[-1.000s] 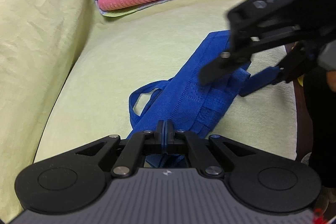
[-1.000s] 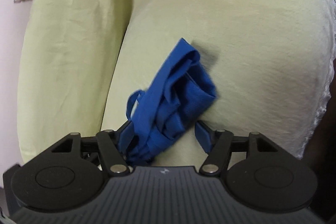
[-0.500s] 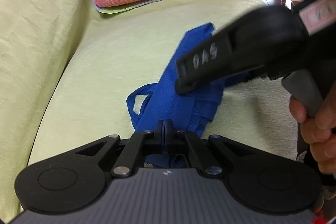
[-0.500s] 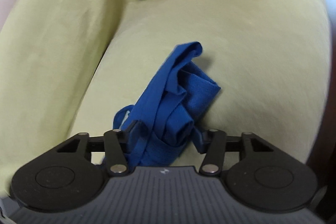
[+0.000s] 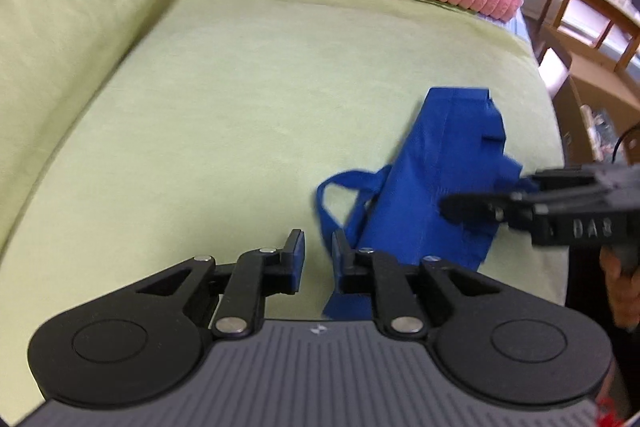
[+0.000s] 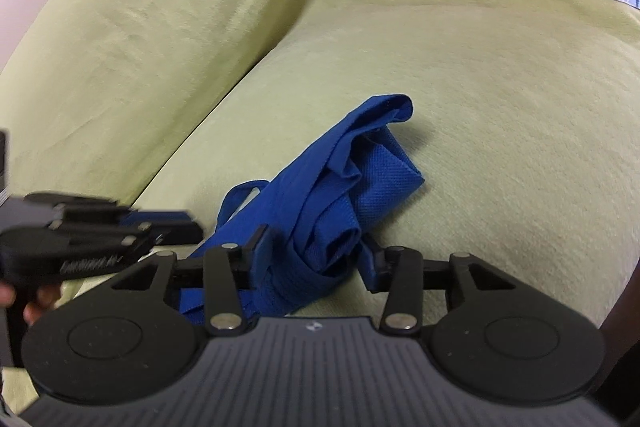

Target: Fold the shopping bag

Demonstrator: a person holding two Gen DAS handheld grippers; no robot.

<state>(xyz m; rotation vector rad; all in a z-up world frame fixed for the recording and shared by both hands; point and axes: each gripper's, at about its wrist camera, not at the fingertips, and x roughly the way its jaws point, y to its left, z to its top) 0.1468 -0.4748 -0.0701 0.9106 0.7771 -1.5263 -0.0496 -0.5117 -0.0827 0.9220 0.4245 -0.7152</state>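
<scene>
Now the left gripper (image 5: 318,253), jaws just parted and empty, sits beside the bag (image 6: 320,211) bunched on the sofa (image 6: 500,131), while the closing right gripper (image 6: 316,255) pinches its near end; uneven layers may slip, undoing the fold.

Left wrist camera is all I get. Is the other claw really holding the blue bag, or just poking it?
Observer: Holding it. The right wrist view shows the right claw has just been closing, with the bag between its fingers and touching both.
Operator: Is the bag flat on that side?
Observer: No. From there it looks rumpled, with its folds bunched into a thick roll right where the claw grips.
</scene>
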